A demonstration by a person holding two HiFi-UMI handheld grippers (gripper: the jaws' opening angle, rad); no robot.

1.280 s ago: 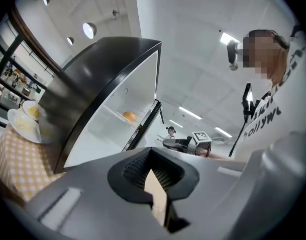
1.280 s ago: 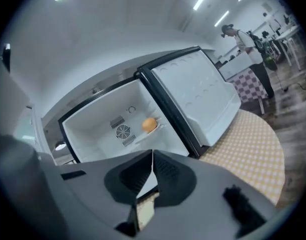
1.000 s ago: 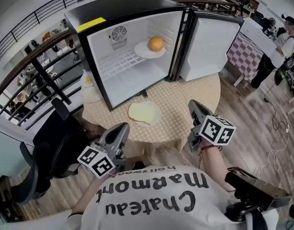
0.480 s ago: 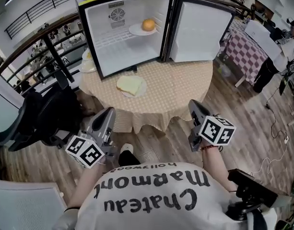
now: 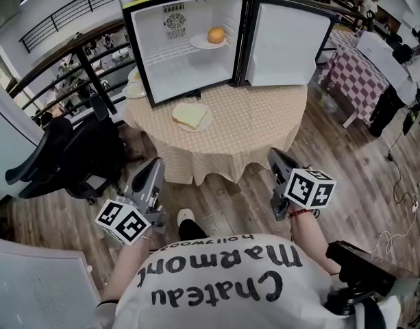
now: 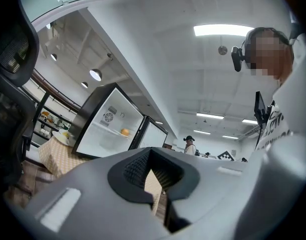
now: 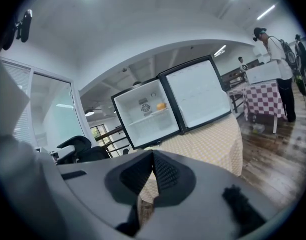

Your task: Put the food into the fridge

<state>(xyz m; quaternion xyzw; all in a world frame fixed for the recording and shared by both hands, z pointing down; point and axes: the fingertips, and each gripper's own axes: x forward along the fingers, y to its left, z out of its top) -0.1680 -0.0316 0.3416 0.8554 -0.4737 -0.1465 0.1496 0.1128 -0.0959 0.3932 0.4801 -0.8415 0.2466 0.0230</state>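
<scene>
The small black fridge (image 5: 189,40) stands open on the round table (image 5: 257,129), its door (image 5: 285,43) swung to the right. An orange (image 5: 216,35) on a white plate (image 5: 205,44) sits on the fridge shelf. A slice of bread (image 5: 190,116) lies on a plate in front of the fridge. My left gripper (image 5: 157,163) and right gripper (image 5: 274,155) hang low over the floor, well short of the table. Both are shut with nothing between the pads. The fridge (image 6: 107,129) and orange (image 6: 125,131) show far off in the left gripper view, and the fridge (image 7: 149,118) also in the right gripper view.
A second plate (image 5: 134,88) with food stands left of the fridge. A black office chair (image 5: 62,156) is at my left, beside a railing (image 5: 93,74). A checkered table (image 5: 350,74) and a person (image 5: 401,67) are at the far right. Cables lie on the wood floor (image 5: 360,163).
The table and fridge have drawn farther away in the head view as the person stepped back. Both grippers have stayed low and shut, and are now over the floor.
</scene>
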